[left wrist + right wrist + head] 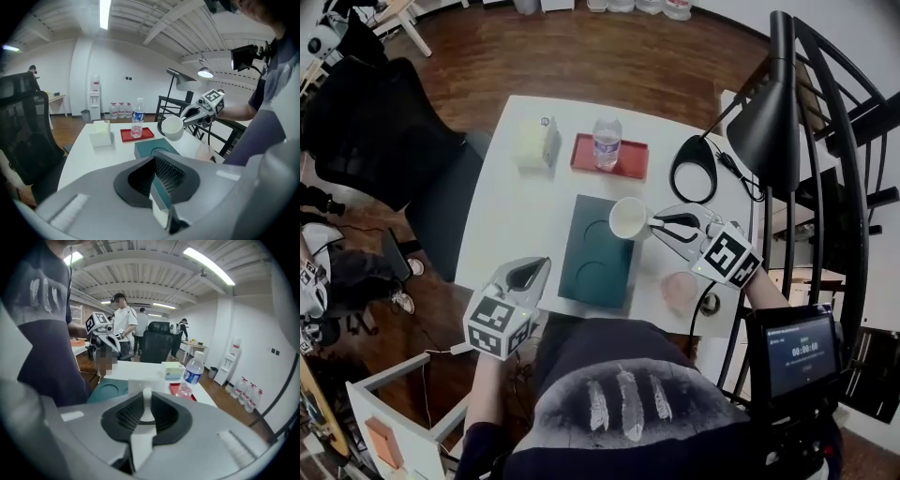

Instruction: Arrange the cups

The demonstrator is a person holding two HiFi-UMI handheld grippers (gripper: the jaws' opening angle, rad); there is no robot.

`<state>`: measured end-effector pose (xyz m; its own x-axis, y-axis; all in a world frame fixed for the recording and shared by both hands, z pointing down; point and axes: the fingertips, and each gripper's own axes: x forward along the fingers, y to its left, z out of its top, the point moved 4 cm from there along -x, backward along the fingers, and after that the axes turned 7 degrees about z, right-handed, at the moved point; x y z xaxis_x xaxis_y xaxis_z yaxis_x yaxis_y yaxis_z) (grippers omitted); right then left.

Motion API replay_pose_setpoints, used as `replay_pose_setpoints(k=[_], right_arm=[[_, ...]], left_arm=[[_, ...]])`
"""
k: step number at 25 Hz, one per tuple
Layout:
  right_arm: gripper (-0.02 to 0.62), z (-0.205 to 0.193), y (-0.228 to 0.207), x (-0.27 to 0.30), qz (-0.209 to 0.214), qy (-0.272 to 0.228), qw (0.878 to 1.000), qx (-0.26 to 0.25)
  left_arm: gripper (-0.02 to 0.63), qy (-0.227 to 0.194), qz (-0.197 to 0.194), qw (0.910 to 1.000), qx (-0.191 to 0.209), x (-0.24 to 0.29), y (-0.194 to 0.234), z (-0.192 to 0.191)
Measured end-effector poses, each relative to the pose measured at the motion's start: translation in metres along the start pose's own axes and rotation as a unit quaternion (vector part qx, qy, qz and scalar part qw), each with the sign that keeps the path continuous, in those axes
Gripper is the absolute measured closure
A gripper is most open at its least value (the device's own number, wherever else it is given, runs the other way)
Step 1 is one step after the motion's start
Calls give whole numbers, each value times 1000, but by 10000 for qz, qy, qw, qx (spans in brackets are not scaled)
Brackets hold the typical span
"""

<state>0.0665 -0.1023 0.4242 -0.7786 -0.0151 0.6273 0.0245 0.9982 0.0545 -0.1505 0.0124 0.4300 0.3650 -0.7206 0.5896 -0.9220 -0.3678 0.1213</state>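
The right gripper (654, 223) has its jaws clenched on the rim of a white cup (626, 220), with the cup's thin wall pinched between them. The cup hangs in the air over the far right corner of a dark green tray (574, 253), and from the left gripper view it is clear of the surface, with its mouth tipped sideways. The tray lies in the middle of the white counter (506, 216) and has two round recesses, both bare. Just right of the tray, near the counter's front edge, sits what looks like a pale pink cup (680, 289), though it is too blurred to be sure. The left gripper (542, 267) hovers at the counter's near left edge, its jaws released and slightly apart with nothing between them. Farther back, a water bottle (607, 141) stands on a red tray (586, 155), with a pale box (534, 143) to its left.
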Motion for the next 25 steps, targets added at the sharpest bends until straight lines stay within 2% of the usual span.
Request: replay_pose_setpoints(k=[7, 14, 19, 25], right_arm=[[549, 7, 12, 47, 525, 97, 9986, 43], [549, 13, 14, 72, 796, -177, 9964, 250], [549, 14, 16, 75, 862, -211, 9957, 260], [549, -9, 18, 72, 831, 71, 9964, 180]], left_arm=[[591, -36, 24, 9999, -149, -2, 12, -6], [591, -17, -53, 9998, -202, 5, 18, -13], [591, -26, -72, 9998, -209, 4, 20, -11], [591, 6, -111, 9997, -201, 10, 23, -14]])
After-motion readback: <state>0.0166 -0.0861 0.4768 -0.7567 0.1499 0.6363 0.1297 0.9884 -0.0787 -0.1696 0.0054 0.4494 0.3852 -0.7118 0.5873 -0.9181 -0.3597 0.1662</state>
